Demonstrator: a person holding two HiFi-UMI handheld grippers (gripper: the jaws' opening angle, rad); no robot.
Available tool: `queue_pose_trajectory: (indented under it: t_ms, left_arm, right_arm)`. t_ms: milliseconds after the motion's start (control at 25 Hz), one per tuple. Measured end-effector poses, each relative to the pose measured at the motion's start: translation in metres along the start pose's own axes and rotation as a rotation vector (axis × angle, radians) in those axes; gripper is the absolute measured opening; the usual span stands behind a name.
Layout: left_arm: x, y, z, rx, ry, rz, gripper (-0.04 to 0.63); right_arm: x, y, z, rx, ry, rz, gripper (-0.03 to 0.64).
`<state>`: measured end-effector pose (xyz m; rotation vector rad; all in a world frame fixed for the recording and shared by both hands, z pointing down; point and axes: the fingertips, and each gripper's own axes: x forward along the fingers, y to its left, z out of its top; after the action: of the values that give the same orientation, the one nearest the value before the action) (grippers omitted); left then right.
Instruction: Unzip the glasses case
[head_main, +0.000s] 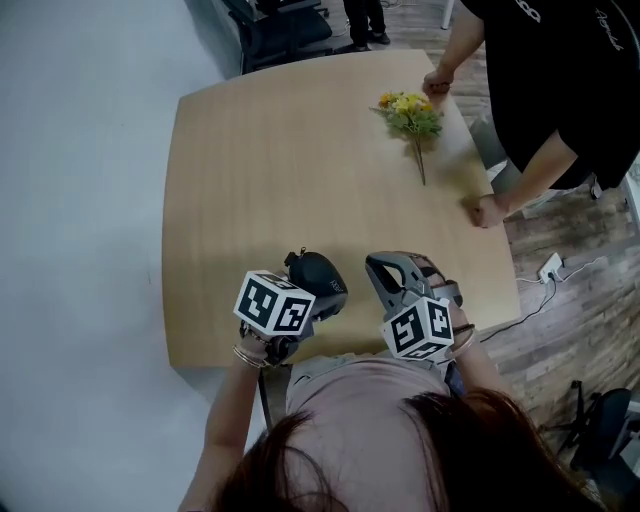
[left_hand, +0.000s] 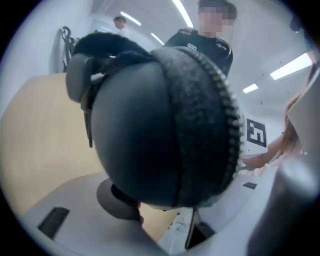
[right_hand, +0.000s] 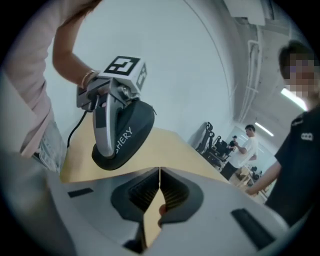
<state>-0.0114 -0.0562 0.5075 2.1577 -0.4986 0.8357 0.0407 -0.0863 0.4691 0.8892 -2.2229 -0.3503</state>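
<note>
Left gripper (head_main: 308, 290) clamps the glasses case (head_main: 322, 272) above the near edge of the worktop (head_main: 280, 150); right gripper (head_main: 392, 272), closed and empty, beside it. Risk: tugging the zip (left_hand: 227, 115) could twist the rounded case free.

The left gripper (head_main: 310, 288) clamps the glasses case (left_hand: 150, 125); the right gripper (right_hand: 159, 174) beside it has its jaws together.

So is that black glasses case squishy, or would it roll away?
Probably stiff: the glasses case looks fully rounded though the left gripper clamps it. Its smooth shell looks a bit slippery, and that rounded shape might rock on the table.
</note>
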Motion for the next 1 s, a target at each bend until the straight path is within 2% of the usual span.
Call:
queue_pose_trajectory:
  t_ms: [160, 400, 520, 680, 1000]
  left_arm:
    - [-0.016, 0.0, 0.012, -0.015, -0.171, 0.111, 0.245]
    - [-0.057, 0.0, 0.032, -0.063, -0.458, 0.191, 0.245]
    - [-0.081, 0.003, 0.04, -0.066, -0.59, 0.204, 0.245]
    - [-0.106, 0.003, 0.047, -0.023, -0.707, 0.207, 0.245]
    - [-0.158, -0.007, 0.057, 0.028, -0.921, 0.124, 0.245]
  right_arm:
    - [-0.005, -0.01, -0.004, 0.119, -0.013, -0.034, 0.015]
    - [-0.015, -0.019, -0.004, 0.289, -0.027, -0.075, 0.015]
    - [-0.02, -0.022, -0.002, 0.404, -0.046, -0.088, 0.015]
    - [-0.023, -0.02, 0.003, 0.542, -0.067, -0.101, 0.015]
    - [-0.021, -0.016, 0.03, 0.724, -0.131, -0.161, 0.015]
